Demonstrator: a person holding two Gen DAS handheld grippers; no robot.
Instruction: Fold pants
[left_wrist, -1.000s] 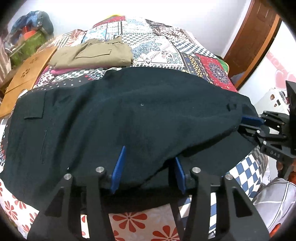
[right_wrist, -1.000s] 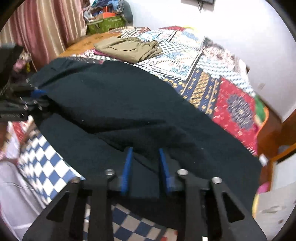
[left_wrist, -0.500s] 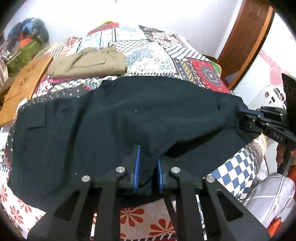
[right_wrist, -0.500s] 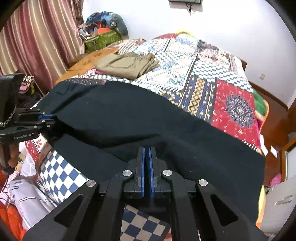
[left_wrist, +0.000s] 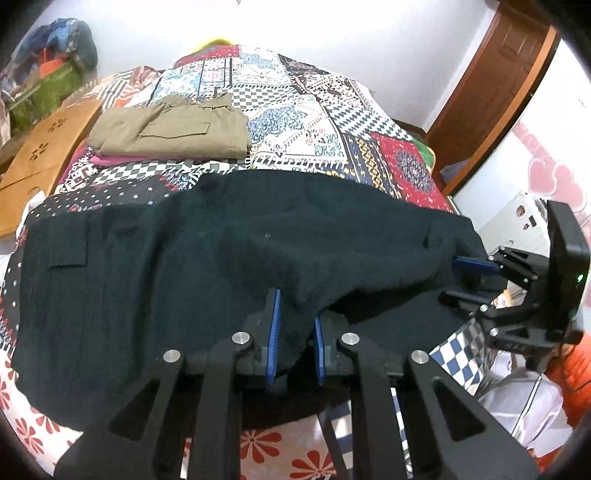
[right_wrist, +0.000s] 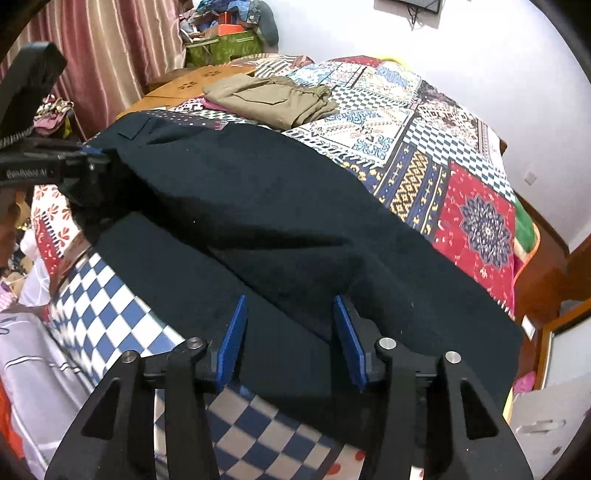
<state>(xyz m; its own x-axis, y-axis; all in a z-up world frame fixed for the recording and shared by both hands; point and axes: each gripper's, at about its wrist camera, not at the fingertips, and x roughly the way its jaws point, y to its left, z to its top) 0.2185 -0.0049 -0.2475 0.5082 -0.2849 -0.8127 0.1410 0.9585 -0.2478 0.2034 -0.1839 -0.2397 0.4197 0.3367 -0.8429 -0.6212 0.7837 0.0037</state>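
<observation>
Black pants (left_wrist: 207, 266) lie spread across the patchwork bed, one leg folded over the other; they also show in the right wrist view (right_wrist: 258, 206). My left gripper (left_wrist: 294, 325) is shut on the near edge of the upper layer of the pants. My right gripper (right_wrist: 288, 332) is open over the near edge of the pants, and holds nothing. It shows at the right of the left wrist view (left_wrist: 476, 280), blue pads apart. The left gripper shows at the left of the right wrist view (right_wrist: 92, 155), against the fabric.
Folded khaki pants (left_wrist: 173, 129) lie at the far side of the bed on the patchwork quilt (left_wrist: 306, 122). A wooden board (left_wrist: 44, 151) lies at the left. A brown door (left_wrist: 498, 85) stands at the right. A striped curtain (right_wrist: 110, 55) hangs at the left.
My left gripper closed on the pants edge and holds it. My right gripper, shut on the fabric half a second ago, has opened and let go.
</observation>
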